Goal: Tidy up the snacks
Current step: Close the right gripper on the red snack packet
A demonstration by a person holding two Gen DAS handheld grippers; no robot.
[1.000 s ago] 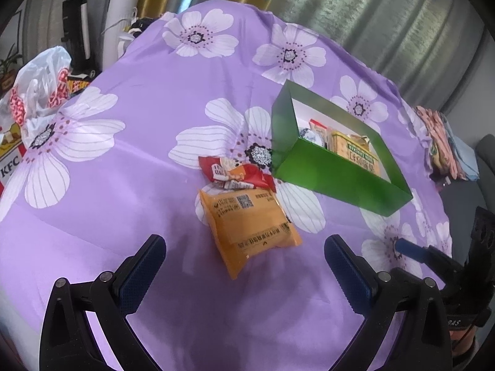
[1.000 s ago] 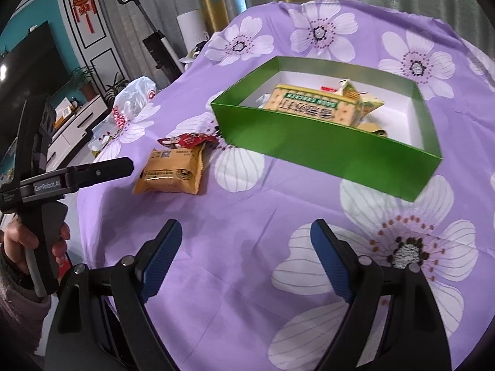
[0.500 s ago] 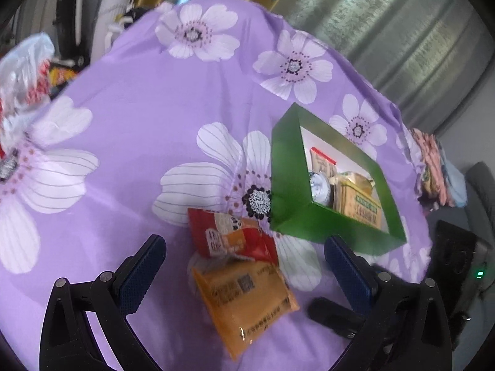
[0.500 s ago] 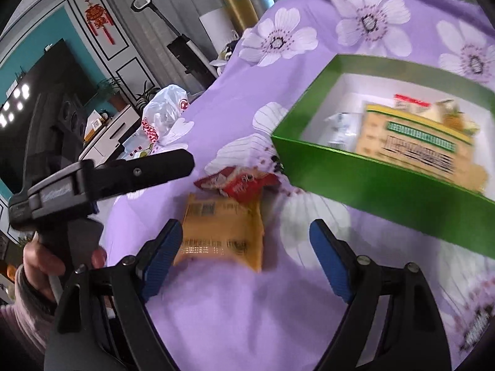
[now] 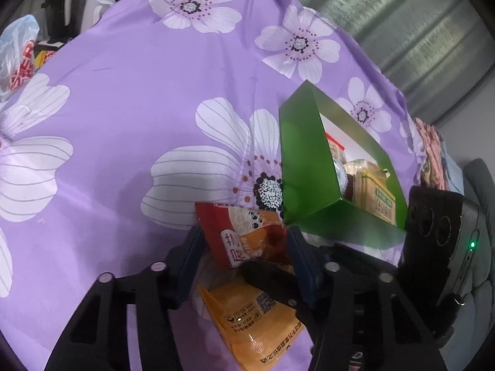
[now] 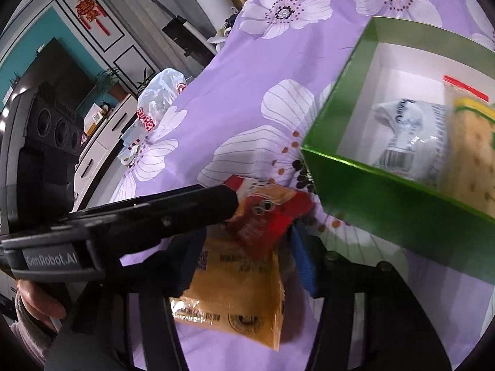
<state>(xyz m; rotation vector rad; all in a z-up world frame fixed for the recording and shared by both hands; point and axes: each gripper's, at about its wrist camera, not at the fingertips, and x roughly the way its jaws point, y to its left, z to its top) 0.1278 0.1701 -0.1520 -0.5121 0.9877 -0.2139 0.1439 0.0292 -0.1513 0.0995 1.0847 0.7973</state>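
The black handle of the left tool point(image 6: 130, 216), seen from the right wrist view, carries a grey label reading "GenRobot.AI". The flat orange foil snack packet point(image 5: 253, 324) shows a small QR code and lines of Chinese print too small to make out. The crinkled red snack packet point(image 5: 244, 238) bears large Chinese characters on a white patch. The white plastic bag point(image 5: 17, 55) has red lettering, unreadable.

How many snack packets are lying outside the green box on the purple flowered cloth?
2. A red crinkly packet sits just beside the green cardboard box, and a flat orange packet lies next to it, nearer the cameras. Others might be hidden behind the box.
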